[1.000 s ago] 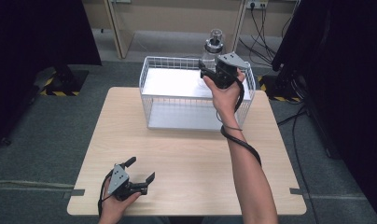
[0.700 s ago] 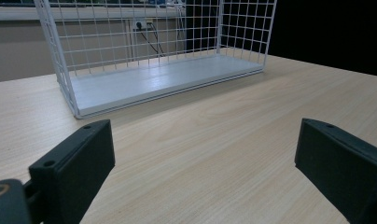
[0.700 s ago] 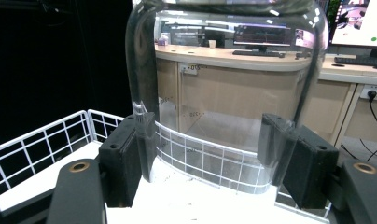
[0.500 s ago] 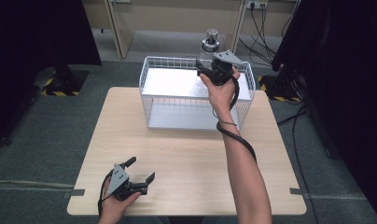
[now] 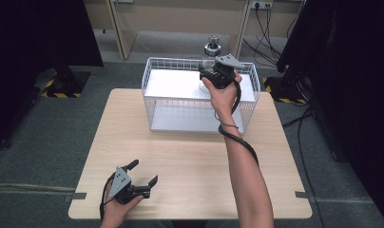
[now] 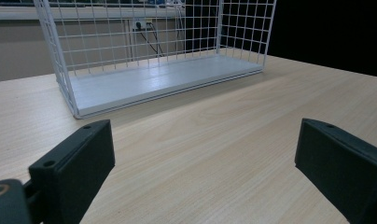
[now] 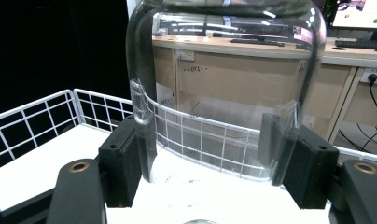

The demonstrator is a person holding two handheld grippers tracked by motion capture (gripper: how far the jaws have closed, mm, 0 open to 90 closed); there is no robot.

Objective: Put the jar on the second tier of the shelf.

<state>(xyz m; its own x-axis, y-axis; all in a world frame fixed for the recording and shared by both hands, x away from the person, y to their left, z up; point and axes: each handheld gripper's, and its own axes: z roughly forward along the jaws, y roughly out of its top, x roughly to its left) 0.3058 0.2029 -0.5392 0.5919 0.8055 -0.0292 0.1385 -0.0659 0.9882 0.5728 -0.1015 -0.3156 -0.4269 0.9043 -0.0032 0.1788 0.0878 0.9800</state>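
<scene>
A clear glass jar (image 5: 210,59) with a metal lid is held upright over the back right part of a white wire basket (image 5: 152,64). My right gripper (image 5: 216,76) is shut on the jar's body. In the right gripper view the jar (image 7: 224,70) sits between both pads (image 7: 123,161), just above the basket's white floor (image 7: 46,168). My left gripper (image 5: 144,172) rests on the wooden table (image 5: 190,161) at the front left, open and with nothing in it. In the left gripper view its jaws stand wide apart (image 6: 205,154), facing the basket (image 6: 130,46).
The basket has a white solid floor and stands at the back middle of the table. Beyond the table are wooden cabinets (image 5: 180,19), cables on the floor and dark curtains (image 5: 351,71) on both sides.
My right gripper has carried the jar slightly left and down, lower into the basket. The left gripper has not moved.
</scene>
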